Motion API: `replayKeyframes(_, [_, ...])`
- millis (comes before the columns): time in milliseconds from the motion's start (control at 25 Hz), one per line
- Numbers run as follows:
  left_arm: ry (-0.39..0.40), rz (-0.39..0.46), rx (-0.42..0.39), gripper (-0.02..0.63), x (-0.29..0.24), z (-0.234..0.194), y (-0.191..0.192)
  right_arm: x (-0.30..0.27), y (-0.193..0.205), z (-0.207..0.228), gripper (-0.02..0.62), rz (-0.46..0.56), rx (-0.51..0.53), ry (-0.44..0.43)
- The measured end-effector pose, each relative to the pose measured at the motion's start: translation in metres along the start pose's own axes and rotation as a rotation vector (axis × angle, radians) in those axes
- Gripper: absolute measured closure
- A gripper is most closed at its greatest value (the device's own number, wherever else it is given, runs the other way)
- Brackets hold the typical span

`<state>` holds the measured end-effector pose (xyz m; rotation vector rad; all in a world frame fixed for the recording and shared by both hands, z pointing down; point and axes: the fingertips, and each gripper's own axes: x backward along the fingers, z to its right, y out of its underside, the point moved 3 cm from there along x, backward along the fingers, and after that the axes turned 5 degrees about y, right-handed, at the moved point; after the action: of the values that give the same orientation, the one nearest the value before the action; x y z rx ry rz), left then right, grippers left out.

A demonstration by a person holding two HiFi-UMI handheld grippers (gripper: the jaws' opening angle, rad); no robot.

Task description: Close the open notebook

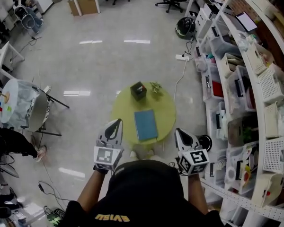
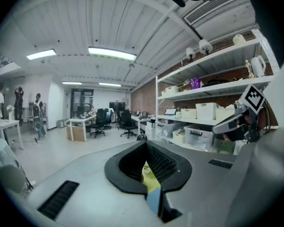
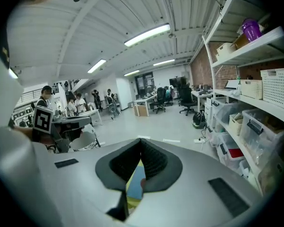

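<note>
The teal notebook (image 1: 146, 125) lies closed and flat on the round yellow-green table (image 1: 168, 112) far below me. Both grippers are held up high near my chest, well above the table. My left gripper (image 1: 115, 125) hangs over the table's near left edge, its jaws together with nothing in them. My right gripper (image 1: 180, 134) is over the near right edge, also shut and empty. In the left gripper view a sliver of the notebook (image 2: 154, 200) shows through the slit of the gripper (image 2: 152, 189). The right gripper view shows the same blue cover (image 3: 135, 179) below its gripper (image 3: 128, 193).
A black box (image 1: 138, 91) and a small plant (image 1: 155, 87) stand at the table's far edge. White shelves with bins (image 1: 246, 103) line the right side. A covered round stand (image 1: 19, 105) is at the left. A power strip (image 1: 182, 57) lies on the floor beyond.
</note>
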<state>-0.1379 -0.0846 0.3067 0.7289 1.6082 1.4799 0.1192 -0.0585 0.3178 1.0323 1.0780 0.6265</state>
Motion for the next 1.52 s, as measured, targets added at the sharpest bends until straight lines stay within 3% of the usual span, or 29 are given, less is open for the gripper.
replayKeyframes(160, [0.001, 0.018, 0.004, 0.589, 0.001, 0.0, -0.005, 0.01, 0.002, 0.003, 0.594, 0.026, -0.024, 0.026])
replayKeyframes(440, [0.031, -0.051, 0.021, 0.589, -0.006, 0.007, 0.009, 0.035, 0.012, 0.024, 0.594, 0.003, -0.06, 0.083])
replayKeyframes(720, [0.031, -0.043, 0.0, 0.589, -0.039, 0.022, 0.005, 0.014, 0.004, 0.048, 0.594, 0.037, 0.011, 0.031])
replayKeyframes(1520, [-0.083, -0.068, -0.046, 0.589, -0.057, 0.028, 0.0, -0.04, -0.013, 0.069, 0.594, 0.07, 0.038, -0.106])
